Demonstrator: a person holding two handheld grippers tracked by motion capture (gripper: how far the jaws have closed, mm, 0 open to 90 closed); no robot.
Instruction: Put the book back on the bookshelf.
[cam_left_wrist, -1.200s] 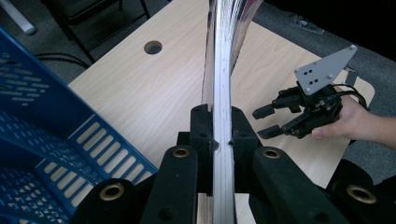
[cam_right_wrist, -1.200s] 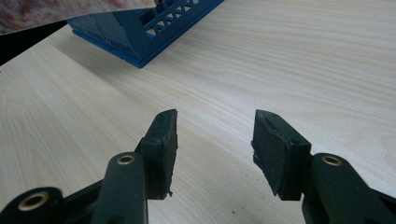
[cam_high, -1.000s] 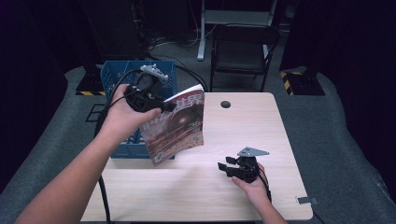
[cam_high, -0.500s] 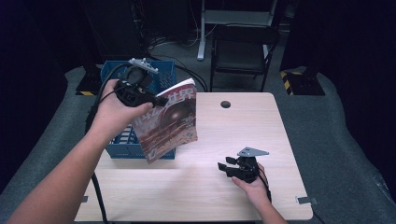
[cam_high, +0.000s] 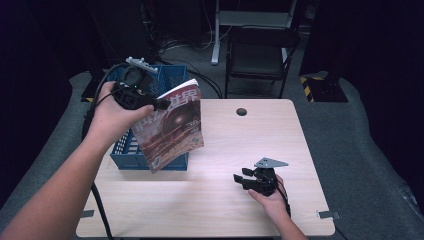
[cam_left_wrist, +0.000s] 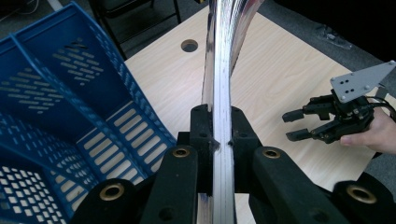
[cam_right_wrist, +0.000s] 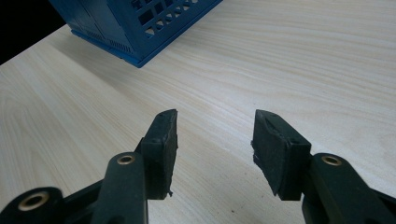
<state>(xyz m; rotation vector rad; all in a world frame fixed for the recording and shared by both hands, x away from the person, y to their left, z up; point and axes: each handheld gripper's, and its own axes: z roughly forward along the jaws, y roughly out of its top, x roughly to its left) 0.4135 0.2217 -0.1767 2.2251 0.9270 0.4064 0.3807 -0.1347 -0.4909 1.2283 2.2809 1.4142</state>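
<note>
My left gripper (cam_high: 161, 104) is shut on the top edge of a magazine (cam_high: 172, 127) with a reddish-brown cover. It holds the magazine in the air, hanging beside the blue basket (cam_high: 122, 150) on the table's left. Seen from the left gripper view, the magazine (cam_left_wrist: 223, 70) runs edge-on up between the black jaws of the left gripper (cam_left_wrist: 220, 140). Near the table's front right, my right gripper (cam_high: 239, 178) rests low over the wood, open, nothing between its fingers. The right gripper view has the right gripper (cam_right_wrist: 215, 149) standing apart over bare tabletop.
The wooden table (cam_high: 260, 135) has a round cable hole (cam_high: 241, 111) near its far edge. The basket (cam_right_wrist: 135, 23) has slotted walls and a divider inside. A dark chair (cam_high: 260, 50) stands behind the table. Cables trail down at the left.
My left hand has carried the magazine left and a little up, toward the blue basket. The right hand has stayed where it was.
</note>
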